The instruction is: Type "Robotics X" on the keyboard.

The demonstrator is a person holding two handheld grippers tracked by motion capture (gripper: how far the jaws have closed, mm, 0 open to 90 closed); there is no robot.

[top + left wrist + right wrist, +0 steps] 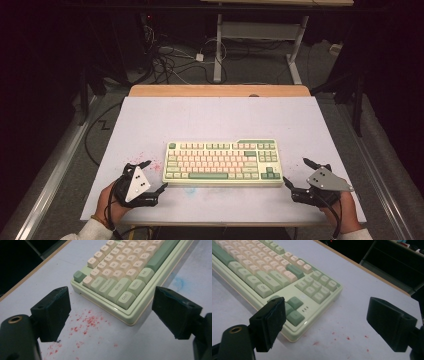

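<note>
I see the pale green and cream plastic keyboard (223,162) lying mid-table on the white tabletop (210,115). My left gripper (152,176) waits at its 8 o'clock corner, my right gripper (296,172) at 4 o'clock; both jaws spread wide, holding nothing.

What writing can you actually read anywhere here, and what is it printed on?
"Ctrl", "Win", "Alt", "Shift", "Caps Lock", "Tab": green keys at the keyboard's near corner, left gripper view.
"Q", "W", "A", "Z": cream keys beside them.
Other keycaps, including all in the right gripper view: too blurred.
</note>
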